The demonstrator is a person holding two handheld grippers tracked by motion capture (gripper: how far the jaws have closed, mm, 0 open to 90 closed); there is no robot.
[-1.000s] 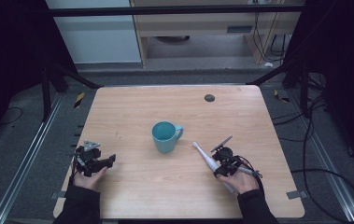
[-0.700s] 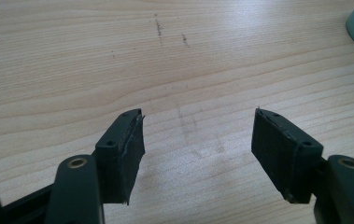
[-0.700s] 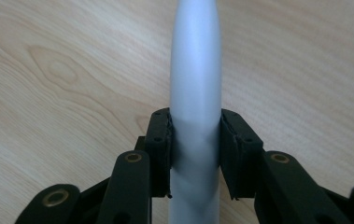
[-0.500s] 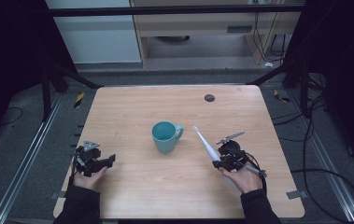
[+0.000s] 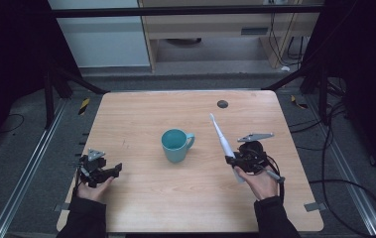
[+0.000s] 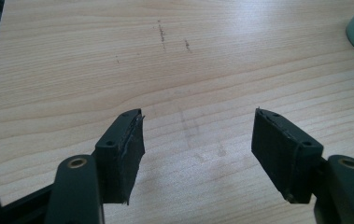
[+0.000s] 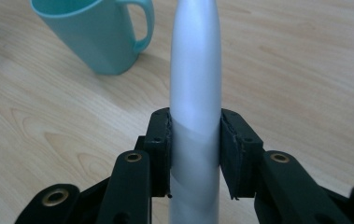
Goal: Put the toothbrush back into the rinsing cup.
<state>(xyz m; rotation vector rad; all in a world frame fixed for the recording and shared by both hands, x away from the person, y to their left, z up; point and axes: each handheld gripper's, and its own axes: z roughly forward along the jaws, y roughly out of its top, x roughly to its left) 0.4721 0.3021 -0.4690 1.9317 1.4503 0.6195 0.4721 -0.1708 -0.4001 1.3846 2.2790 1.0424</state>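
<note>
The right claw (image 5: pixel 233 159) pinches a slim silver tube (image 5: pixel 221 139) whose long axis points up and away from it, the teal mug (image 5: pixel 176 145) just to its left, while the left claw (image 5: pixel 107 171), spread and empty, rests on the worktop (image 5: pixel 141 109) farther off.

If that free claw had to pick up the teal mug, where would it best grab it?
Probably by the body, from the left. The mug stands upright with its handle pointing right, away from the open left claw, so the smooth, tapered wall on that side is free.
</note>
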